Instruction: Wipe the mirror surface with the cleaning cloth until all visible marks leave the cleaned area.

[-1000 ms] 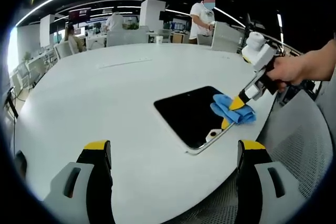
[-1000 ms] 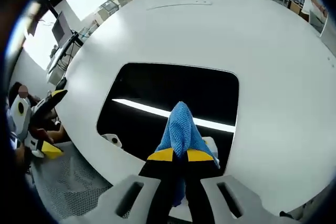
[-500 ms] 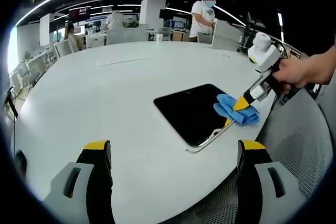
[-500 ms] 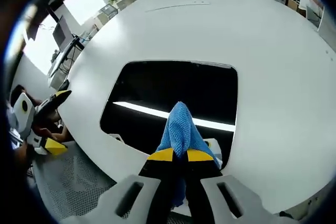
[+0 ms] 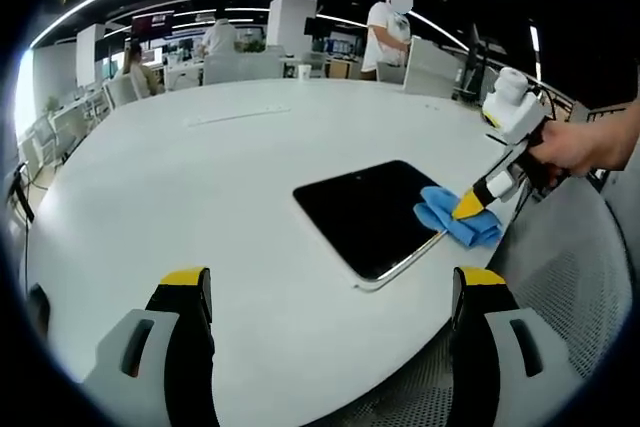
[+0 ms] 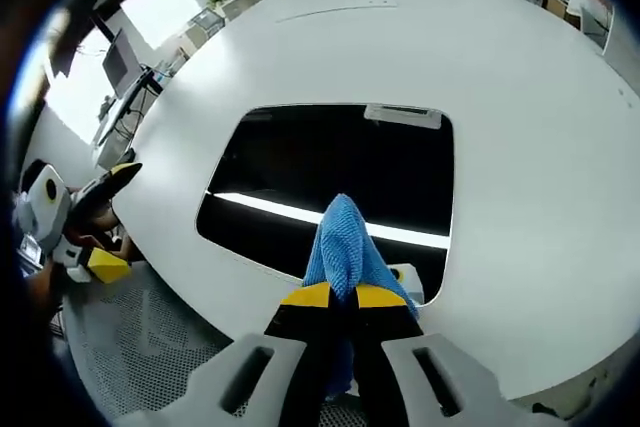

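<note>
The mirror (image 5: 372, 215) is a dark, glossy rectangle with rounded corners and a thin bright edge, lying flat on the white bench (image 5: 200, 177) near its rim. In the right gripper view the mirror (image 6: 330, 182) reflects a long bright strip of ceiling light across its black face. The cleaning cloth (image 6: 345, 252) is blue and finely textured, bunched into a ridge; the right tongs (image 6: 335, 296) are pressed together on it, pinching it at their yellow tips, with the cloth resting on the mirror's near edge.

The left gripper view shows this from the side: the right tongs (image 5: 470, 204), held by a hand (image 5: 580, 142), press the cloth (image 5: 457, 215) at the mirror's edge nearest the bench rim, part of the cloth overhanging it. The left tongs (image 5: 335, 287) hang spread wide above the bench, pinching nothing. That view also takes in people (image 5: 385, 37) standing at the far desks. The right gripper view instead shows the left tongs (image 6: 100, 222) off the bench's edge, over a grey mesh surface (image 6: 150, 347).
</note>
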The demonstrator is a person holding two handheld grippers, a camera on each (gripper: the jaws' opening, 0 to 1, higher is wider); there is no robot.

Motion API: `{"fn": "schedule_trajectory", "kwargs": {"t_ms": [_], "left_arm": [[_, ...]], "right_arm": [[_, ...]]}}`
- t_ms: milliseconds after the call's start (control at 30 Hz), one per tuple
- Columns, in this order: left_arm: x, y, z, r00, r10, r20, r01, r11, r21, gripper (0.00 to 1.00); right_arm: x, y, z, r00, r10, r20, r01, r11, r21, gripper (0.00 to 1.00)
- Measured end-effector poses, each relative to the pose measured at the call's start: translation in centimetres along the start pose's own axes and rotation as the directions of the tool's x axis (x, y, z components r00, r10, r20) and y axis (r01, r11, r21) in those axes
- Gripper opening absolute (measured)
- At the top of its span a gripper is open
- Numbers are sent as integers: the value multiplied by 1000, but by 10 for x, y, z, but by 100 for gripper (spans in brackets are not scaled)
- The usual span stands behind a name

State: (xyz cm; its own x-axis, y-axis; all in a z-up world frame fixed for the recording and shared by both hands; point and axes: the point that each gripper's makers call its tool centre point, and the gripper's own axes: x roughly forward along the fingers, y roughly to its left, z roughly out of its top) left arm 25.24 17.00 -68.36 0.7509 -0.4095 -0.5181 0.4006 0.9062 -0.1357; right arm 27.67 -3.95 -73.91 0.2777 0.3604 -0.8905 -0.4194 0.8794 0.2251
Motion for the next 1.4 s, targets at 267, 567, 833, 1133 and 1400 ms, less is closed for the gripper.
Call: {"fn": "schedule_trajectory", "kwargs": {"t_ms": [267, 567, 833, 1133, 1400], "left_arm": [[1, -2, -2, 1000, -8, -13, 8, 1000, 11, 99], [-1, -2, 2, 1000, -4, 9, 4, 1000, 6, 99], [-1, -4, -2, 1000, -5, -14, 5, 1000, 6, 99], [-1, -5, -2, 1000, -12, -13, 12, 1000, -22, 99], [0, -6, -2, 1000, -18, -20, 18, 1000, -12, 99]], "right_arm": [[-2, 0, -1, 1000, 3, -10, -2, 1000, 13, 1], [-4, -5, -2, 1000, 13, 0, -13, 1000, 27, 1], [-9, -24, -5, 1000, -2, 7, 2, 997, 80, 1], [-13, -36, -6, 1000, -23, -5, 23, 995, 99, 1], [-14, -41, -6, 1000, -16, -9, 17, 994, 106, 1]]}}
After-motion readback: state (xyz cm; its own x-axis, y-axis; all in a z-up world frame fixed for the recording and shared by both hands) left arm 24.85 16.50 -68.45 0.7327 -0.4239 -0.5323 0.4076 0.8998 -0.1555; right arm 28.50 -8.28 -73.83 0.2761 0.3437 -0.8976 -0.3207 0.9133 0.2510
